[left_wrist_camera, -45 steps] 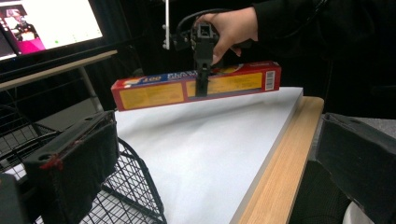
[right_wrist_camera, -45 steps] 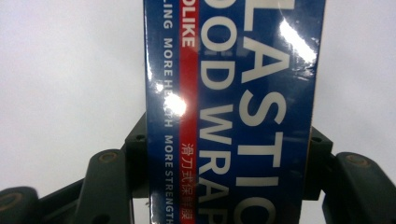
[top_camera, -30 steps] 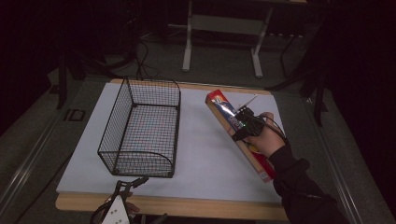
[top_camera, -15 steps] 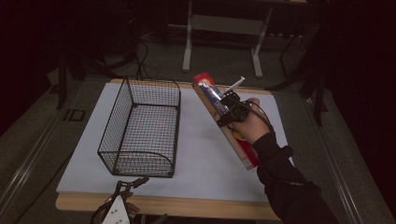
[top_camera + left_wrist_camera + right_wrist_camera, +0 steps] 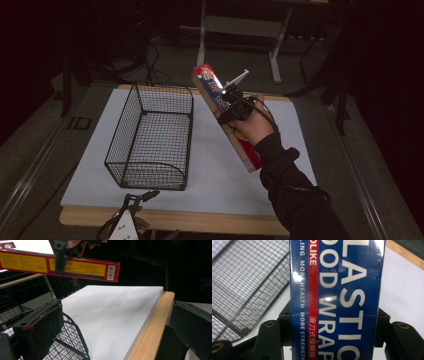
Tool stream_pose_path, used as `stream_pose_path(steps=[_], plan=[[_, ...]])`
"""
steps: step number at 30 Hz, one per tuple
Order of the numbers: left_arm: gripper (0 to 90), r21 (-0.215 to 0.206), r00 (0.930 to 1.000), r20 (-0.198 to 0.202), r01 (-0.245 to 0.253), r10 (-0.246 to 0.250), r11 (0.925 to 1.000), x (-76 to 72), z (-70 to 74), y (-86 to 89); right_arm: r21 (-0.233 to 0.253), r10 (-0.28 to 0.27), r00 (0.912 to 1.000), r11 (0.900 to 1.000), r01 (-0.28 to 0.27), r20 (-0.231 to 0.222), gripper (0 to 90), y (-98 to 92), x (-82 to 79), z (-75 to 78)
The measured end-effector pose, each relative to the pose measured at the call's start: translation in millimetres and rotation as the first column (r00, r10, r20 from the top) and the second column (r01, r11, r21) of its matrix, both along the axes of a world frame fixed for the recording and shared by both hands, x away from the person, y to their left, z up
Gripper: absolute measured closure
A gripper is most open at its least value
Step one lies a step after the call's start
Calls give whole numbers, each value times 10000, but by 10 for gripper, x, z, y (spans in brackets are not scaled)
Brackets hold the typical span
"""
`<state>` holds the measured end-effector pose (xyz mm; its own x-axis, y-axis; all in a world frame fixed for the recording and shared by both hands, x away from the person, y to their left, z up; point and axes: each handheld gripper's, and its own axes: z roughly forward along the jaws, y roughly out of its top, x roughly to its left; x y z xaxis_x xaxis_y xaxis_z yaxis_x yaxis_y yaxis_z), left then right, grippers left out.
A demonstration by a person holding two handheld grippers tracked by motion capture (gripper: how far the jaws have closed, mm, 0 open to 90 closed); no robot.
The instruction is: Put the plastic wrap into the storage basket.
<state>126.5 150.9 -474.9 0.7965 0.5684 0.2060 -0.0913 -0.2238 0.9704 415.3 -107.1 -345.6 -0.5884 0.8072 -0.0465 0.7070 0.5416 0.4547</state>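
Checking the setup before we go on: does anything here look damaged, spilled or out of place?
Nothing stands out. The plastic wrap box is intact, held tilted above the table by the right gripper. The wire basket sits upright on the white mat.

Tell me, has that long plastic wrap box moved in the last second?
Yes. The plastic wrap box, clamped in the right tongs, has risen off the white mat and swung left, toward the wire basket.

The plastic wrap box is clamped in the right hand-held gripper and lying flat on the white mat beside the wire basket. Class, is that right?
Not quite. The plastic wrap box is clamped in the right hand-held gripper, but it is lifted clear of the white mat, tilted in the air beside the wire basket. The high view shows this.
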Motion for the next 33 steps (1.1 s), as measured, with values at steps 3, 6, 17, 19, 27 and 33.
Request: stream_pose_path(steps=[3,6,17,19,27,33], plan=[[1,46,10000,5,1,-1,10000,3,-1,-1,75,77,9999,9999,-77,88,402,83,-2,45],[1,79,10000,14,37,-37,10000,-1,-4,-6,31,167,9997,9999,-168,199,402,169,-5,85],[1,16,10000,8,76,-76,10000,-5,0,1,195,525,9975,9984,-535,478,402,534,-32,260],[1,3,10000,11,69,-69,10000,-6,2,2,241,563,9971,9980,-576,505,402,601,-30,273],[1,12,9999,18,125,-125,9999,-16,5,5,353,897,9942,9951,-920,599,402,904,-43,298],[1,-61,9998,63,172,-172,9998,-38,13,-8,497,930,9938,9941,-961,612,402,1071,-21,293]])
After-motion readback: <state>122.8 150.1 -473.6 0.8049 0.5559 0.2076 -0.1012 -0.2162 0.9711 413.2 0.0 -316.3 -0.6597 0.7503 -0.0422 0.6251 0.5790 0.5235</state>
